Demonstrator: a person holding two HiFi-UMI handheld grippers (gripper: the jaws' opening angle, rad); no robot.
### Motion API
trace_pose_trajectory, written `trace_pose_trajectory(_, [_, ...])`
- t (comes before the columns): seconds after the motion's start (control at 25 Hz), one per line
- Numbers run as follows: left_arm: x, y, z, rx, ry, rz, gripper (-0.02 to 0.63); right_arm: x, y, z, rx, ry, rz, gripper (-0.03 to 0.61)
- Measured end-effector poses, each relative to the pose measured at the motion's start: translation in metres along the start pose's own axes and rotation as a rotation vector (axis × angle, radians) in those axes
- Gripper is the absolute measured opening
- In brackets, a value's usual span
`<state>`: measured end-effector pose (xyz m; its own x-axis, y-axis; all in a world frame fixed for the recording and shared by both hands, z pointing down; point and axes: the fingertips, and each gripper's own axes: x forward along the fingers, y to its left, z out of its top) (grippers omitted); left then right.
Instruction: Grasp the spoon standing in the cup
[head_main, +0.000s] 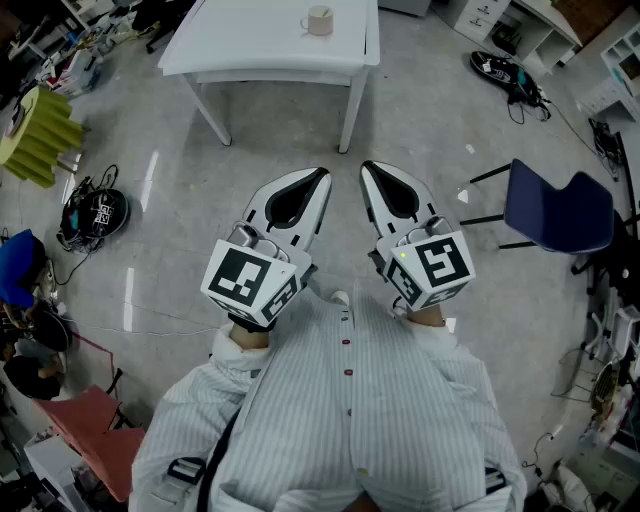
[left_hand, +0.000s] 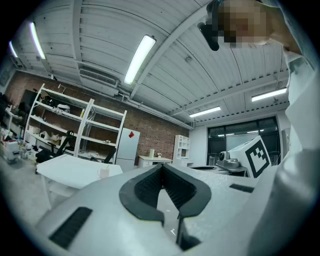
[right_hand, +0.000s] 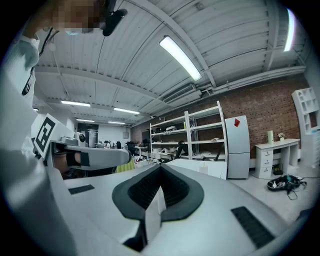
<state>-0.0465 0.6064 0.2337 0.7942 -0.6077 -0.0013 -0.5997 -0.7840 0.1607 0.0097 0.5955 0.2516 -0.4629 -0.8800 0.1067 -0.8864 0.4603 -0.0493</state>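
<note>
The white table (head_main: 270, 55) stands at the top of the head view, well apart from the person, with bare floor between.

Both grippers are held just in front of the person's chest and are pointed roughly level toward the table. The left gripper (head_main: 318, 178) is closed, its jaw tips meeting, and nothing is held between them. The right gripper (head_main: 368, 168) is likewise closed and empty. Neither is near the work.

The cup (head_main: 319, 20) stands upright on the far part of the table top, alone there as far as can be seen. It is small and pale. It is judged to be light, and liable to slide or tip if it is pulled sideways.

The spoon (left_hand: 106, 168) is seen only as a thin shaft rising above the cup's rim in the left gripper view. Its material cannot be told at this range. It is judged to be light and stiff, with a narrow, probably smooth handle that may slip or swivel between the pads. It is only leaned loosely in the cup.

Hold is best taken on the exposed handle, above the rim and clear of the cup wall. The jaws must first be opened. The pads should be closed across the handle's flat faces, and the spoon should be drawn out along its own line.
</note>
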Motion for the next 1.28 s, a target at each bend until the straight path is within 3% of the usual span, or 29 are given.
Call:
trace_pose_trajectory(0.44, [0.012, 0.037, 0.002, 0.000, -0.009, -0.002, 0.011, 0.036, -0.010, -0.001, 0.024, -0.001, -0.014, 0.008])
trace_pose_trajectory(0.96, [0.026, 0.134, 0.009, 0.021, 0.005, -0.039, 0.011, 0.122, -0.021, 0.003, 0.025, -0.016, -0.077, 0.009])
trace_pose_trajectory(1.28, [0.034, 0.174, -0.005, -0.007, 0.035, -0.020, 0.011, 0.156, -0.033, -0.014, 0.041, 0.041, -0.093, 0.009])
